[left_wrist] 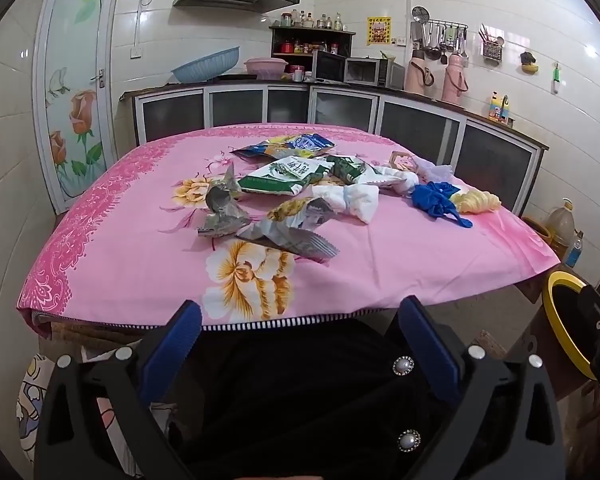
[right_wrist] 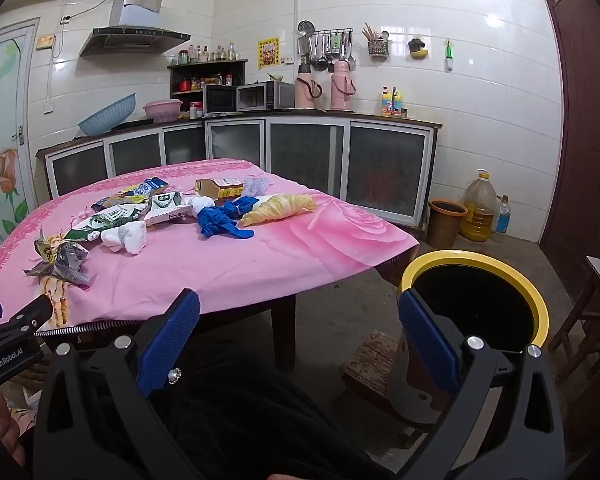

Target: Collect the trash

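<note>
Both grippers sit low at the near edge of the table, above a dark garment with pearl buttons (left_wrist: pixel 403 366). Left gripper (left_wrist: pixel 300 312): jaws spread wide, nothing between the blue pads, nothing touched. Right gripper (right_wrist: pixel 300 308): likewise spread wide and empty, with the pink tablecloth (right_wrist: pixel 220 264) edge beyond its left finger and the yellow-rimmed bin (right_wrist: pixel 538 300) just behind its right finger.

Trash lies on the tablecloth, well ahead of both grippers and apart from them. Nearest the left gripper is a crumpled silver wrapper (left_wrist: pixel 296 228), with a second crumpled wrapper (left_wrist: pixel 220 208) to its left. Behind these are a green-and-white packet (left_wrist: pixel 288 174), a blue-and-yellow packet (left_wrist: pixel 296 145) and wadded white tissue (left_wrist: pixel 352 198). Further right lie a blue glove (left_wrist: pixel 440 200) and, touching it, a pale yellow bag (left_wrist: pixel 478 202) near the table's right edge. A small yellow carton (right_wrist: pixel 220 188) lies behind the glove.

The bin stands on the floor, off the table's right corner.
</note>
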`<state>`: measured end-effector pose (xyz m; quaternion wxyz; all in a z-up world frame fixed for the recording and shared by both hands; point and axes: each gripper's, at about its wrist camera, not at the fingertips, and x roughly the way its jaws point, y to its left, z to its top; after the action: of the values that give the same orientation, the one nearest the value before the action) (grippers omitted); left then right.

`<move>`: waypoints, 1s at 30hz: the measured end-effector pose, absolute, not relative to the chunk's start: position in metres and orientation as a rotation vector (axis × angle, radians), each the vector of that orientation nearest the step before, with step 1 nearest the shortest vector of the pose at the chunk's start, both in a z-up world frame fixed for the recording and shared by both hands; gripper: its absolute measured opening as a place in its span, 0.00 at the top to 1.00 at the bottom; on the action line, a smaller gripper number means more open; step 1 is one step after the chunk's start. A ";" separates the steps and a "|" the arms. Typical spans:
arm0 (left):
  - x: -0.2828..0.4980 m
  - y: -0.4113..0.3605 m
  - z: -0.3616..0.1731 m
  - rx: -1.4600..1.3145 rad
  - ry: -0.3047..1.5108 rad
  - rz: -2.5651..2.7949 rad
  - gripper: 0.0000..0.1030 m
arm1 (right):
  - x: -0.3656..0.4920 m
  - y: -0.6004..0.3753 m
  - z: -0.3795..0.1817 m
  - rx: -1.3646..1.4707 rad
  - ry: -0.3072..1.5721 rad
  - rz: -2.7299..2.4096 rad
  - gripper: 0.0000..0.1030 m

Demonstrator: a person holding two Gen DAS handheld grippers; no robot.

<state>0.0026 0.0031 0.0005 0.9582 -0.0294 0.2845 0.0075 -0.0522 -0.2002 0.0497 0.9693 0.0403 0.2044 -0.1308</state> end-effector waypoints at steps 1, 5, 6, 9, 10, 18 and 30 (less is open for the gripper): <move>0.003 0.004 0.001 -0.060 0.577 0.015 0.07 | -0.052 -0.200 0.050 0.076 0.417 -0.266 0.07; 0.002 0.001 -0.001 -0.055 0.575 0.015 0.07 | -0.052 -0.200 0.050 0.072 0.423 -0.267 0.07; 0.002 0.001 -0.001 -0.054 0.574 0.015 0.07 | -0.052 -0.200 0.049 0.071 0.424 -0.267 0.07; -0.002 -0.001 0.000 -0.048 0.572 0.015 0.07 | -0.052 -0.200 0.050 0.071 0.422 -0.267 0.08; -0.002 -0.001 0.000 -0.049 0.572 0.016 0.07 | -0.052 -0.201 0.050 0.074 0.424 -0.266 0.08; -0.001 -0.001 0.000 -0.049 0.575 0.017 0.07 | -0.052 -0.200 0.049 0.074 0.423 -0.266 0.07; -0.001 0.000 0.000 -0.048 0.577 0.016 0.07 | -0.052 -0.201 0.050 0.076 0.423 -0.268 0.07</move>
<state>-0.0008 -0.0005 -0.0004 0.9584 -0.0236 0.2845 0.0081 -0.0522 -0.2006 0.0498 0.9681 0.0375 0.2093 -0.1323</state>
